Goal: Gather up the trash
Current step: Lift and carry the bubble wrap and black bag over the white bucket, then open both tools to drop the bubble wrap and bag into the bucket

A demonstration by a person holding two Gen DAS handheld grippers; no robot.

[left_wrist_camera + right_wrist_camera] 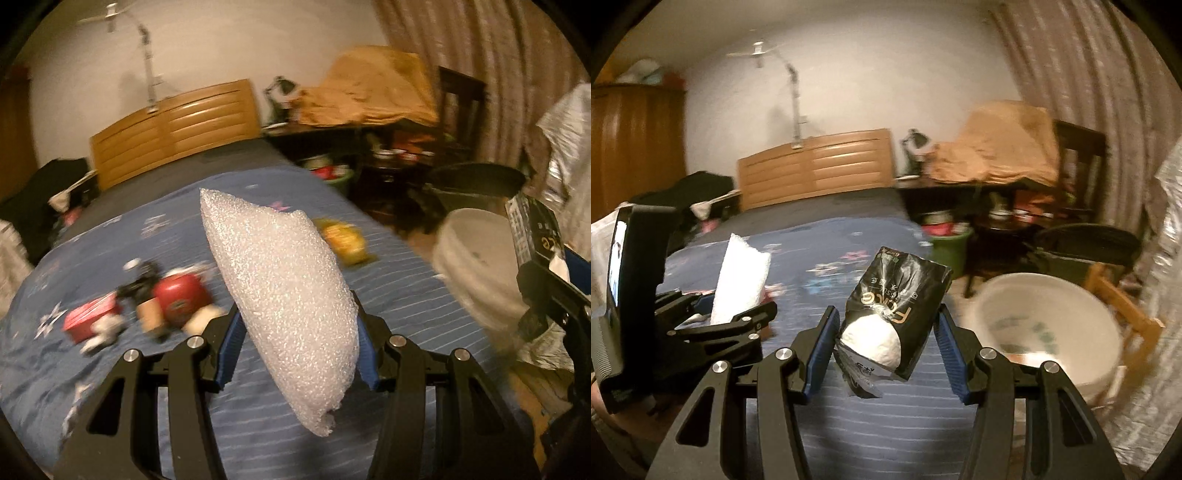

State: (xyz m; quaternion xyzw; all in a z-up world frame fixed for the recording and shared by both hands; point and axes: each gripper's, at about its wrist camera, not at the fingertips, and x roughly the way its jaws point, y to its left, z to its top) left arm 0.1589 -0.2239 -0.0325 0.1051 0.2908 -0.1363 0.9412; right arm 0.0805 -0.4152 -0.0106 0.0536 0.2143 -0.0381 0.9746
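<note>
My left gripper (295, 332) is shut on a white bubble-wrap bag (284, 291) and holds it above the blue bed cover (92, 369). My right gripper (886, 328) is shut on a black tissue pack (897, 310) with a white wad showing, held above the bed. The left gripper with the bubble wrap (738, 284) also shows at the left of the right wrist view. A white basin (1049, 332) stands to the right of the bed; it also shows in the left wrist view (476, 266). Red containers (177, 299) and a yellow packet (343, 240) lie on the bed.
A wooden headboard (173, 129) stands at the far end of the bed. A cluttered dark desk (369, 122) with brown cloth stands at the back right. A green bin (949, 247) and a wooden chair (1115, 291) stand beside the bed. Curtains hang on the right.
</note>
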